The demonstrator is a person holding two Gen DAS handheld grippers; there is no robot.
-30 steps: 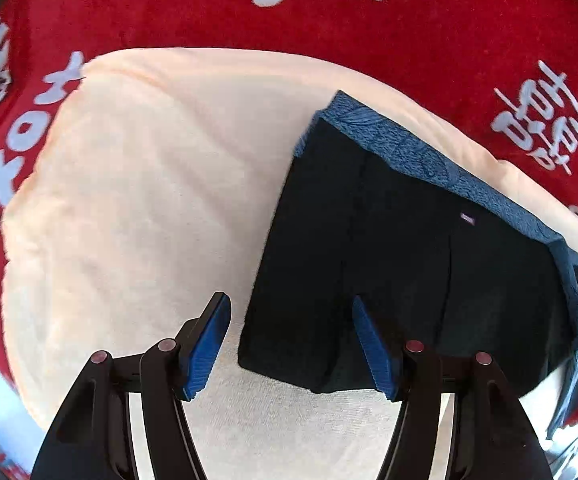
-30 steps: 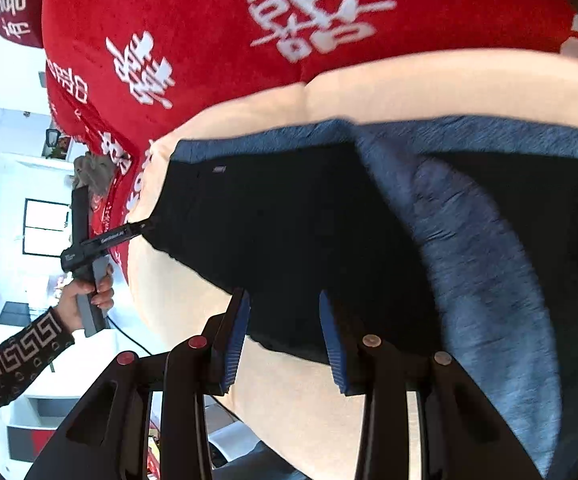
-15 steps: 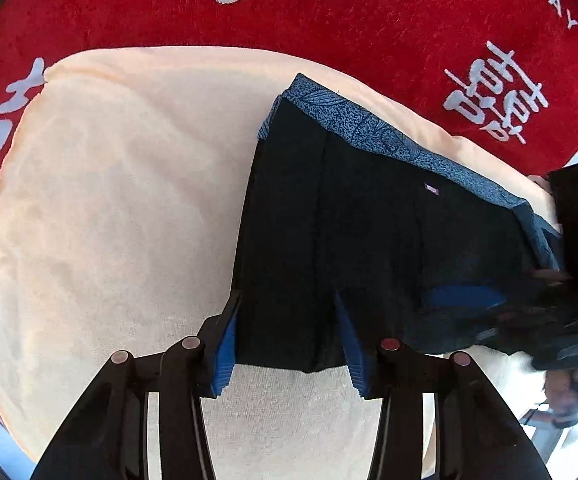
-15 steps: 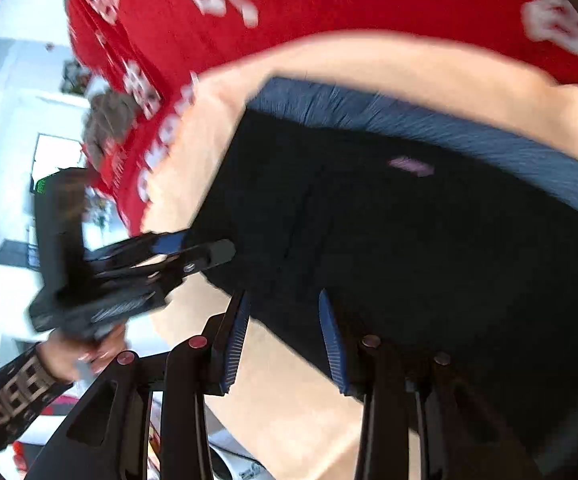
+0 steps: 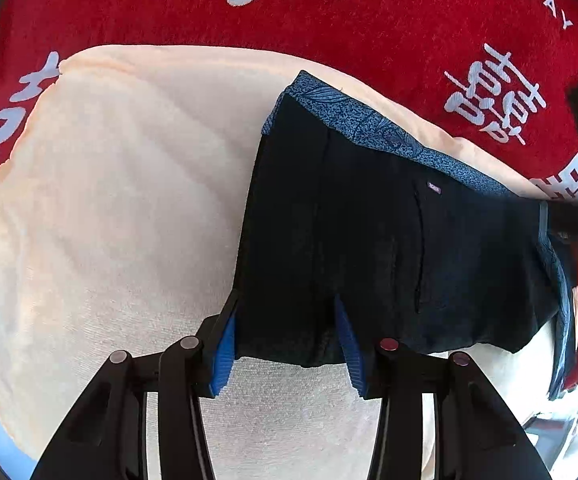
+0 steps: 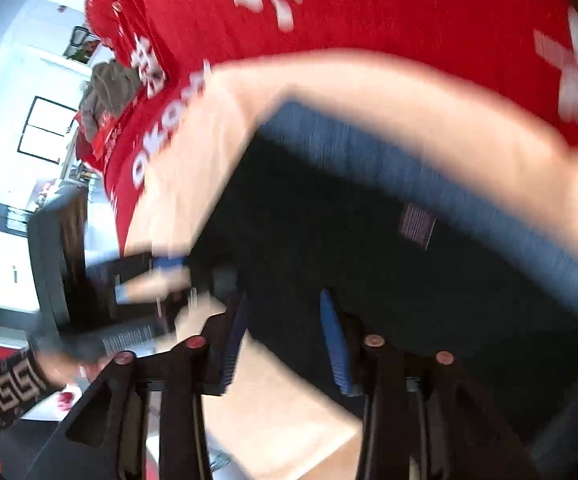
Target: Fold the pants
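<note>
Where the left gripper (image 5: pixel 289 340) meets the near hem of the black pants (image 5: pixel 369 248), its blue-padded fingers (image 5: pixel 225 344) stand apart on either side of the hem's left corner, with cloth lying between them but not pinched. The pants lie folded on a cream towel (image 5: pixel 109 208), their blue patterned waistband (image 5: pixel 369 128) along the far edge and a small tag (image 5: pixel 434 188) just below it. The right gripper (image 6: pixel 285 340) also has its jaws apart, hovering over the near edge of the pants (this view is badly blurred). Beyond the towel spreads a red blanket (image 5: pixel 389 28) with white lettering.
</note>
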